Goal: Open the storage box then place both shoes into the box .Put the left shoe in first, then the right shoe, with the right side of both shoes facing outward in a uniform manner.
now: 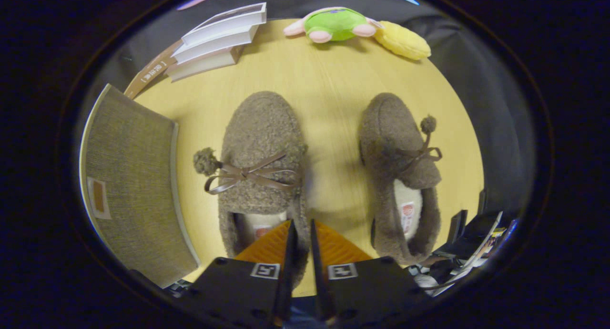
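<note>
gripper fingers nearly closed, nothing held — poised at left shoe heel. right shoe apart on table; box closed, left.

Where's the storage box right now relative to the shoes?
In the gripper view, the grey fabric storage box sits on the wooden table, left of the left fuzzy brown shoe, lid closed. The gripper hovers with jaws nearly shut at that shoe's heel.

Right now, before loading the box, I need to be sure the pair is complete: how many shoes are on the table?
2. One shoe lies just ahead of the nearly closed gripper, beside the storage box. The other shoe lies apart, on the far side from the box.
</note>
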A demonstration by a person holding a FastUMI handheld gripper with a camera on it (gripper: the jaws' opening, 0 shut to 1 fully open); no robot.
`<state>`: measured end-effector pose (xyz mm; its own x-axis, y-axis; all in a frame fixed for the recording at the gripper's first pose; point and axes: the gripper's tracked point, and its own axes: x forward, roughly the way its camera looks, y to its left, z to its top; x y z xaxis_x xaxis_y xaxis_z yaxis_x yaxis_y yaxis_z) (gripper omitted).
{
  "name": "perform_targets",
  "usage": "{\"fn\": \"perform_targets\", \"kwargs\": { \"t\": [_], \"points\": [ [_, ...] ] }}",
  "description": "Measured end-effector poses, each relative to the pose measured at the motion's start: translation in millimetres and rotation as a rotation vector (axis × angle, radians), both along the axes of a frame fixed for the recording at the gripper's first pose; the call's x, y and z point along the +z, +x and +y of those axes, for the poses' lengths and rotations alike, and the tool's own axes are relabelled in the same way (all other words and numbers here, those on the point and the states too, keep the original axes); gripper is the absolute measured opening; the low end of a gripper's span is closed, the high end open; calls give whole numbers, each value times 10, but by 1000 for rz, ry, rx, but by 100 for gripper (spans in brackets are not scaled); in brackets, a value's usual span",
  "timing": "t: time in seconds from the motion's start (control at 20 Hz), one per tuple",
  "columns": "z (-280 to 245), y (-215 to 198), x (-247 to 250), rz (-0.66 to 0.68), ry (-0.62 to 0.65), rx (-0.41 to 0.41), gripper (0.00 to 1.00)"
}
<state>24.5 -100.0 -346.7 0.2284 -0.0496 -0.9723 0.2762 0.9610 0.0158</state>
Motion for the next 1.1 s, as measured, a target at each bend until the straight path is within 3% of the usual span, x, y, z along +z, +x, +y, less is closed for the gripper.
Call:
{"fn": "perform_targets", "kwargs": {
  "t": [0.05,0.4,0.7,1.1],
  "points": [
    [13,-9,-2,3,-1,9,15],
    [72,-8,-2,-8,-1,40,11],
    [64,4,16,-100,-3,37,3],
    [83,-34,300,-178,-84,55,3]
  ]
}}
